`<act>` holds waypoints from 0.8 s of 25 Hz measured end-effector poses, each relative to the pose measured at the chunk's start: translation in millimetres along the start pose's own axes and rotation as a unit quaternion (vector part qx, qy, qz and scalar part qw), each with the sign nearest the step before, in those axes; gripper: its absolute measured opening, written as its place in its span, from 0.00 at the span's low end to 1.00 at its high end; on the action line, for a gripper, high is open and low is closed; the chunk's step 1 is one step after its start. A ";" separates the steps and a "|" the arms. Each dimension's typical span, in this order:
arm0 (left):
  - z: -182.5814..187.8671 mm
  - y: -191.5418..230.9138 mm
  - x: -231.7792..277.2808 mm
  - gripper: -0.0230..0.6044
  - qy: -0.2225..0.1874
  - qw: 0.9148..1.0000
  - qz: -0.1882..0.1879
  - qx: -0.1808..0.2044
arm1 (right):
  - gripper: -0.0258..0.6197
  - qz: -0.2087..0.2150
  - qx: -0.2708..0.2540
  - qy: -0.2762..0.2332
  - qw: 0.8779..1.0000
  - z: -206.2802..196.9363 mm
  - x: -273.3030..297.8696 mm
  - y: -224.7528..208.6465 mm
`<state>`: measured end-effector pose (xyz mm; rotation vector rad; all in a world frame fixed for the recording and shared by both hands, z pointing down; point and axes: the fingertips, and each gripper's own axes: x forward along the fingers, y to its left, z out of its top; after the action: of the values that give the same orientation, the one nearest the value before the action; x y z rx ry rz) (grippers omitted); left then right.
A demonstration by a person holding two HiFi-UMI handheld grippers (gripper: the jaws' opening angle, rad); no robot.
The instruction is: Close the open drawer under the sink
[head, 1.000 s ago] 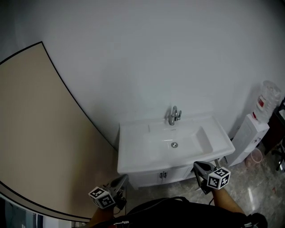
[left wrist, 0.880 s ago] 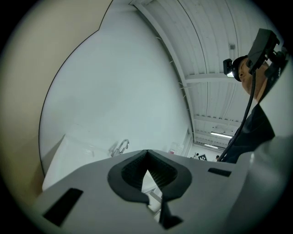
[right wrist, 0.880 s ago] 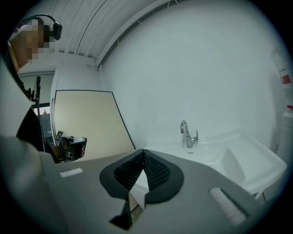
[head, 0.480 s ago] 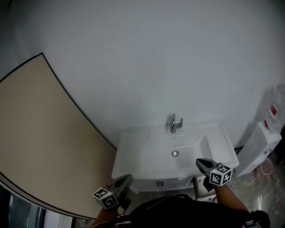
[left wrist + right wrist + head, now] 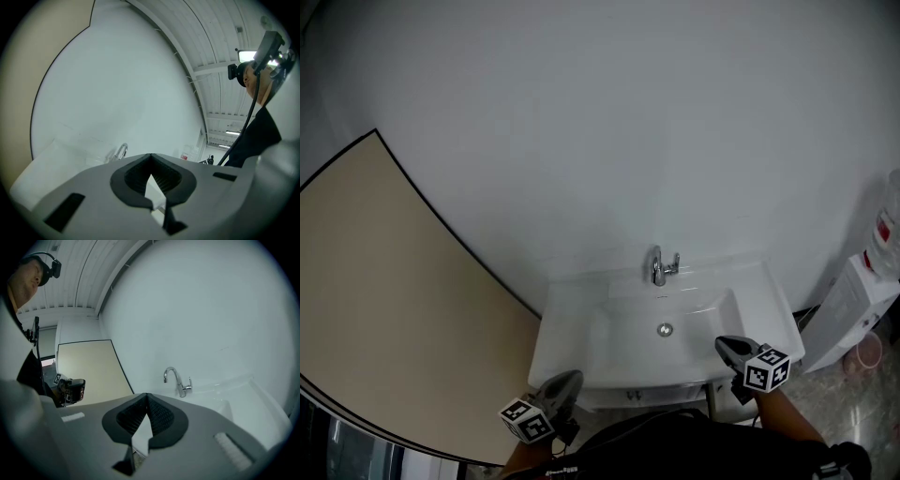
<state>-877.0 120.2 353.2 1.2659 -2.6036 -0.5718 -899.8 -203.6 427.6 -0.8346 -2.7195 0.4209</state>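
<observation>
While standing tight against the white sink [image 5: 567, 342], held left tongs [image 5: 570, 378] and right tongs [image 5: 722, 343] clenched on nothing, roughly level, near the basin's front corners. Placed the drawer somewhere in the sliver of cabinet front [image 5: 666, 392] beneath the rim, mostly hidden; could not judge its opening. Judged best to lower one clenched tip, meet the drawer face squarely near its middle, and push straight in, slowly, without twisting.
</observation>
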 end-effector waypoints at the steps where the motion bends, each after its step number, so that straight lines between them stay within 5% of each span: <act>1: 0.8 3.9 5.2 0.04 0.004 1.000 -0.002 0.000 | 0.04 -0.005 0.002 0.000 1.000 -1.1 1.6 -3.9; 8: 16.1 49.8 34.3 0.04 0.005 0.999 -0.049 -0.018 | 0.04 -0.047 -0.004 -0.002 0.999 8.8 31.4 -14.6; 20: 93.8 189.0 48.6 0.04 0.013 0.994 -0.109 -0.017 | 0.04 -0.098 -0.024 -0.015 0.995 52.2 152.7 24.1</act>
<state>-1073.0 212.1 347.6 1.5474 -2.4398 -0.6267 -1027.1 -106.5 396.2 -0.5697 -2.8147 0.3297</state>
